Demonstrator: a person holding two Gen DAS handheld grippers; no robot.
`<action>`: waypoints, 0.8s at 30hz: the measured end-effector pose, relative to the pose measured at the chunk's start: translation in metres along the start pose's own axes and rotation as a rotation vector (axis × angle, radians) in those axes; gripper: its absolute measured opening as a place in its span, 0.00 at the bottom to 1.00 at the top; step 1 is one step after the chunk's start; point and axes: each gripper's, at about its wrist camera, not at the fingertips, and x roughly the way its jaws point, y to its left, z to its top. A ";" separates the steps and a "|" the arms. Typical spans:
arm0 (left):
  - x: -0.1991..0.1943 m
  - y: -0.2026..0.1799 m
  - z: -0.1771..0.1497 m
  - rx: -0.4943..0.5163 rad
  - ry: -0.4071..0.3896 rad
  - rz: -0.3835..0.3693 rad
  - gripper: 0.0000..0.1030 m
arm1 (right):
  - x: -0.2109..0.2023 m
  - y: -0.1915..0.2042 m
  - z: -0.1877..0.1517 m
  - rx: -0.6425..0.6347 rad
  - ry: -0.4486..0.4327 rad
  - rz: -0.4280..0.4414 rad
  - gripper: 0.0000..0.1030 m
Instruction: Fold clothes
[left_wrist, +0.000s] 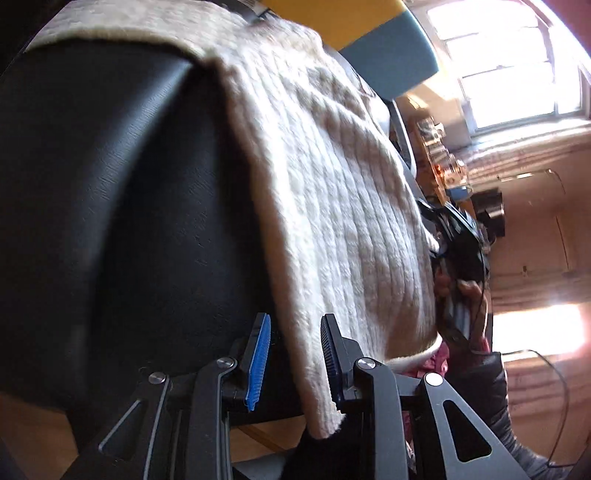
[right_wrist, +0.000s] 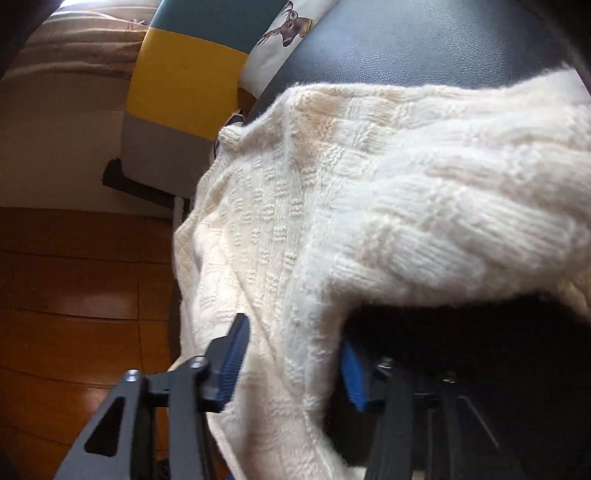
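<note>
I read no writing anywhere. The cream knit sweater (left_wrist: 332, 206) drapes over a black leather seat (left_wrist: 122, 206), its edge hanging free. My left gripper (left_wrist: 293, 354) and right gripper (right_wrist: 291, 365) both stand spread, knit between the pads, not pinched. The far room blurs out.

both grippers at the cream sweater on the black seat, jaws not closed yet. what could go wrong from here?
1. The left gripper is open around only the thin hanging edge of the cream sweater; a shallow bite may slip off the fuzzy knit.
2. The right gripper straddles a thick bunched fold, so it could pinch several layers and drag the garment crooked.
3. The sweater hangs off the black seat; an uneven pull might slide it toward the wooden floor.
</note>
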 end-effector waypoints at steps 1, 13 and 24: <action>0.004 -0.003 -0.002 0.007 0.007 0.005 0.28 | 0.006 0.002 -0.001 -0.015 0.007 -0.046 0.11; -0.011 -0.015 0.009 0.092 -0.089 -0.004 0.05 | 0.012 0.078 -0.017 -0.625 -0.030 -0.597 0.11; -0.043 0.068 0.043 0.034 -0.121 0.405 0.06 | -0.001 0.048 0.000 -0.546 -0.096 -0.719 0.12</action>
